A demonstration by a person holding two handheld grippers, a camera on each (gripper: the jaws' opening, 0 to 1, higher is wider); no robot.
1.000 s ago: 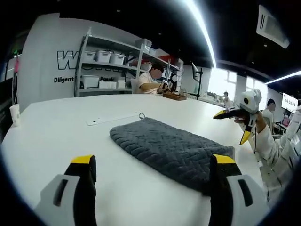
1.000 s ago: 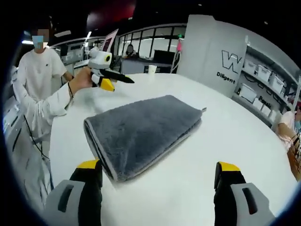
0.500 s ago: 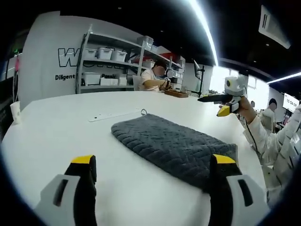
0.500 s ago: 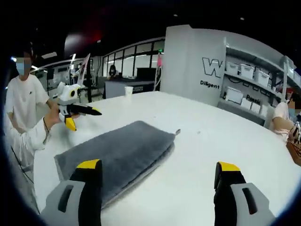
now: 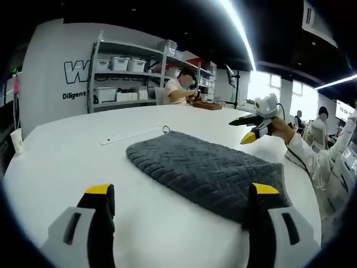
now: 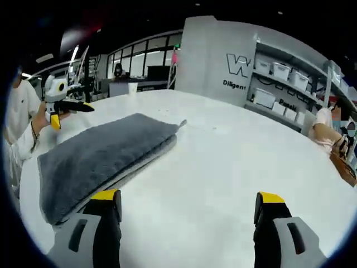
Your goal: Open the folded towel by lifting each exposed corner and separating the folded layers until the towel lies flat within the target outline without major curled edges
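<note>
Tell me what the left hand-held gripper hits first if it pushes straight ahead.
Probably the folded grey towel: it lies on the white table just beyond the open left hand-held gripper, its near edge towards the right jaw. Depth is uncertain.

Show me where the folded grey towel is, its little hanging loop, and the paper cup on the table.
folded grey towel [image 5: 206,173], left gripper view, middle of its quilted top face.
hanging loop [image 5: 166,129], left gripper view, the small ring at the towel's far corner.
paper cup [image 6: 133,87], right gripper view, its side wall.

white table [image 5: 67,156] | shelving w/ bins [image 5: 120,72] | ceiling strip light [image 5: 237,28] | windows, prob. [image 6: 142,61]
</note>
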